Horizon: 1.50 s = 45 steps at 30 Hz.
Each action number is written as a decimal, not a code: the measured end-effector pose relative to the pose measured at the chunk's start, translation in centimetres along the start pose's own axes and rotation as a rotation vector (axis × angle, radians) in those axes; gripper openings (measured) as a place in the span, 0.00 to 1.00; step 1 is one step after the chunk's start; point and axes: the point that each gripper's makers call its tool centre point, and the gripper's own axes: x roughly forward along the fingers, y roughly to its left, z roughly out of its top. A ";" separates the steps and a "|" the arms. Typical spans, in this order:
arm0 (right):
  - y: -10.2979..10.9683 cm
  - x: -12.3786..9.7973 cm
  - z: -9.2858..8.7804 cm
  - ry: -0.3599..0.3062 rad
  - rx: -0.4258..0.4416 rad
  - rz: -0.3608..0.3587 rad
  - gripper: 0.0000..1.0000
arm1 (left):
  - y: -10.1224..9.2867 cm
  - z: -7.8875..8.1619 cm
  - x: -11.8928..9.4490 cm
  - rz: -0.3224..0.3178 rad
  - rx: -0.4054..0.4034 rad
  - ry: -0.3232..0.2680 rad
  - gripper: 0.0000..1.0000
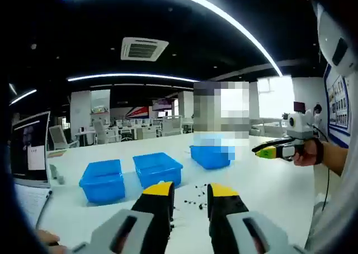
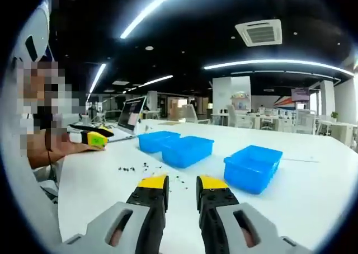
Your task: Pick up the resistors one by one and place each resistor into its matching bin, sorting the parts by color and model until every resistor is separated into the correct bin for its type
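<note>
white tabletop (image 2: 313, 175) stretched through an open office under strip lights, a ceiling vent (image 1: 144, 48) overhead. no writing was legible. three blue bins (image 2: 253, 168) stood beyond scattered resistors (image 1: 197, 197). left gripper (image 1: 188, 191) and right gripper (image 2: 180, 182) hovered, jaws apart, holding nothing.

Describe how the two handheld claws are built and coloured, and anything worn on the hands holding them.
Each claw has grey bodies ending in black jaws with yellow tips: the left claw and the right claw look alike. Seen from the side, the right claw carries a white housing on top, and a dark strap circles the wrist behind it.
</note>
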 end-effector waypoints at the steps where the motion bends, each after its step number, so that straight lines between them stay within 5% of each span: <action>1: 0.0 0.1 0.0 0.005 -0.009 0.001 0.21 | 0.1 0.2 0.0 0.007 -0.001 -0.010 0.26; 36: -0.3 0.0 0.1 -0.009 0.028 0.000 0.19 | 0.6 -0.4 -0.5 0.006 0.032 0.025 0.26; 45: 0.1 -0.4 -0.1 -0.013 0.029 0.011 0.19 | 1.8 -2.1 -0.6 -0.109 0.122 0.196 0.26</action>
